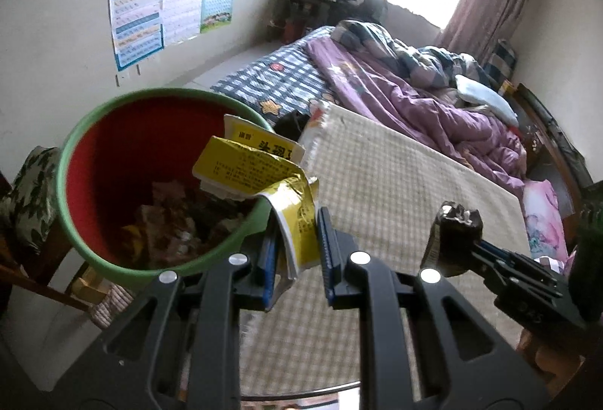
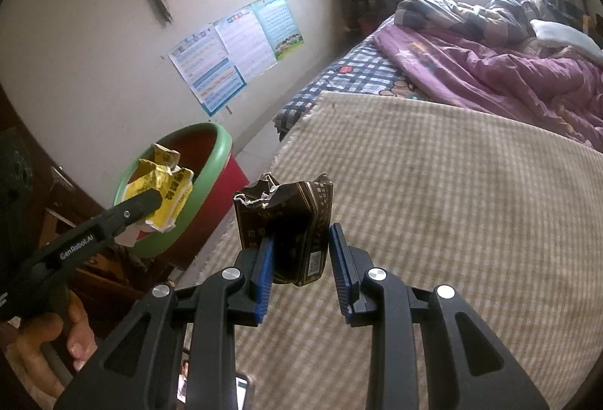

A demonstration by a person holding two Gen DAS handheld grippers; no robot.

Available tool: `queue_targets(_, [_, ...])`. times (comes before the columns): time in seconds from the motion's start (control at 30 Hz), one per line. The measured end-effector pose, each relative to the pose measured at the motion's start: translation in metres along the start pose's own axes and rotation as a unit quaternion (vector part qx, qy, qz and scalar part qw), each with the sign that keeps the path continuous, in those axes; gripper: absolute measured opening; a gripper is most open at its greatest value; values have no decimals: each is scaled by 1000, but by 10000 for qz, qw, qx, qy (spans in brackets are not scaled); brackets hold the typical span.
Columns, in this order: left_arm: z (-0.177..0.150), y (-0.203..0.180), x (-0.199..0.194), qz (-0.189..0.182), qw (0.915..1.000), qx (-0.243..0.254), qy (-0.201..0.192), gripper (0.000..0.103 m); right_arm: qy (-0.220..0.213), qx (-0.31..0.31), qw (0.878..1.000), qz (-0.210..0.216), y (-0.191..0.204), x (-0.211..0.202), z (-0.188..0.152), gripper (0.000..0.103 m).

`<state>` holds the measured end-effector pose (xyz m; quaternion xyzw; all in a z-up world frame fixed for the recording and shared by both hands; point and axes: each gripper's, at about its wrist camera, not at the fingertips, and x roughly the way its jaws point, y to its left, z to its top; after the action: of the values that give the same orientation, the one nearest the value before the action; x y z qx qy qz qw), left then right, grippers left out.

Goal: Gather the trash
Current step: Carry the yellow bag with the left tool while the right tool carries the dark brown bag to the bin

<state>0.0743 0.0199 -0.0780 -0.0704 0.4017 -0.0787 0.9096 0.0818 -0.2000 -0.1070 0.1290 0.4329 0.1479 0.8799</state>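
My left hand-held gripper (image 1: 297, 244) pinches a yellow medicine box (image 1: 256, 165) at the bin's (image 1: 71, 146) rim, my right hand-held gripper (image 2: 301, 259) a crushed dark carton (image 2: 286, 218) over the bed's checked blanket (image 2: 452, 202).

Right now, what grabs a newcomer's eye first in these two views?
The red bin with a green rim, half full of scraps, stands at the left by the wall. The left gripper holds a crumpled yellow packet at the bin's rim. The right gripper holds a torn dark brown carton above the checked beige blanket, with the rumpled purple quilt behind it.
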Motion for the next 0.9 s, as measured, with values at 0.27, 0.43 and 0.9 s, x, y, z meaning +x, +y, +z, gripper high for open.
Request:
queue_targets(0.27, [2,24,-3,143,9999,61,-38,19,1,-68,10000,56,18,11,2,28])
queue_targets(0.43, [6,40,-4,226,9997,53,-62,19,-22,-99,9999,78,30,17,3,28])
queue_targets(0.9, [14,81,-7,462,9988,-69,-110,19,-1,-341,9991,261,71,47,19,28])
